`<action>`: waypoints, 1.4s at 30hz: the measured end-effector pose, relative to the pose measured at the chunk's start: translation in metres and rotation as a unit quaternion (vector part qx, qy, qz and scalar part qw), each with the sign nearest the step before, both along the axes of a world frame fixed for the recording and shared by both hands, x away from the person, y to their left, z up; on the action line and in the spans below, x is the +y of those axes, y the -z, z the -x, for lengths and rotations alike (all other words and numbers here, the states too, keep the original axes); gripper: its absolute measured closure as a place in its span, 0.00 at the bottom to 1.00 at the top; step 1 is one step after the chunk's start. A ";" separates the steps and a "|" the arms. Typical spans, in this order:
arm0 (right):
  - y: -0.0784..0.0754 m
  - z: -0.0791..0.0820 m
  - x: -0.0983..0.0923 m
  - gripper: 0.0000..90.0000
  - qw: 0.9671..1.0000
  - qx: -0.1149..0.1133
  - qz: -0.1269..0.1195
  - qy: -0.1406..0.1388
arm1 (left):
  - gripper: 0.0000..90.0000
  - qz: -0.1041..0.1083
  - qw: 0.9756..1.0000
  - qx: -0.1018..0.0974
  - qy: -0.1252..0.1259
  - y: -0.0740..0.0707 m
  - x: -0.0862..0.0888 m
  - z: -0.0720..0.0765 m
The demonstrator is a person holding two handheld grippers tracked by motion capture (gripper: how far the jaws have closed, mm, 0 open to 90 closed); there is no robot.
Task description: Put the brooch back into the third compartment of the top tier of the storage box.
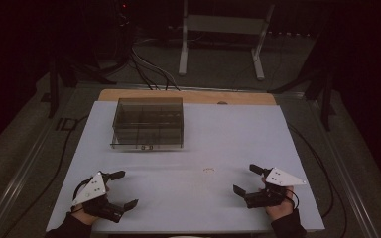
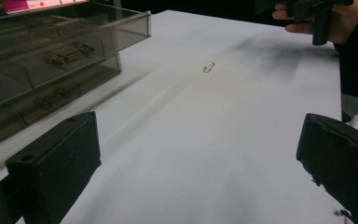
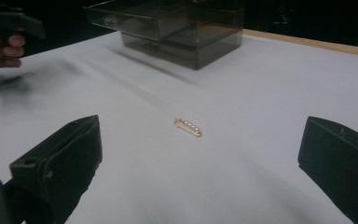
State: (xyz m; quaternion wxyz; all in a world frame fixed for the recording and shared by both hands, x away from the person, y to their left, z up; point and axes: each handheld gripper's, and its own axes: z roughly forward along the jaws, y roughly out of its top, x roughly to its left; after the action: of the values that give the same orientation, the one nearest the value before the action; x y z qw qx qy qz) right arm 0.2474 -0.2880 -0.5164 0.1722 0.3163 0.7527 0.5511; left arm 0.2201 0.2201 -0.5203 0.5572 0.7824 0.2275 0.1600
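Pale grey-white table top [image 1: 188, 198] with a light wooden strip along the far edge. Smoky, see-through grey-brown drawer box [image 1: 149, 123]. Small gold-coloured pin [image 3: 188, 127] with a row of pale dots. Black left gripper [image 1: 120, 189] and right gripper [image 1: 245, 180], each topped by a light grey plate.

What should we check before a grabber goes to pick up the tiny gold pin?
1. Right gripper open, nothing in it: ok.
2. Left gripper open, nothing in it: ok.
3. Gold pin lies flat, alone on the white table: ok.
4. Way from the right gripper to the pin is bare: ok.
5. Smoky plastic drawer box stands apart from the pin: ok.
6. A drawer is open enough for the pin: cannot tell.
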 end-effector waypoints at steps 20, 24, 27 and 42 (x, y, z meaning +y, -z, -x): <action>-0.010 -0.001 0.005 0.00 0.999 0.015 0.033 0.039 | 0.01 0.018 1.000 0.005 -0.004 -0.001 0.003 0.000; -0.022 -0.002 0.010 0.00 0.999 0.017 0.034 0.031 | 0.01 0.015 1.000 0.005 -0.005 -0.002 0.002 0.000; -0.030 -0.003 0.013 0.00 0.998 0.011 0.048 0.033 | 0.01 0.014 1.000 0.006 -0.004 -0.001 0.001 -0.001; -0.063 -0.025 0.022 0.00 0.998 -0.003 0.052 0.023 | 0.01 0.020 1.000 0.006 -0.003 -0.001 0.002 0.000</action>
State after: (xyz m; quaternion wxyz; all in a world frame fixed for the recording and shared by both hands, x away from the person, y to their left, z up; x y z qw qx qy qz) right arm 0.2723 -0.2655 -0.4538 0.2037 0.3222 0.7725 0.5079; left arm 0.2205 0.2216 -0.5193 0.5710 0.7713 0.2363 0.1521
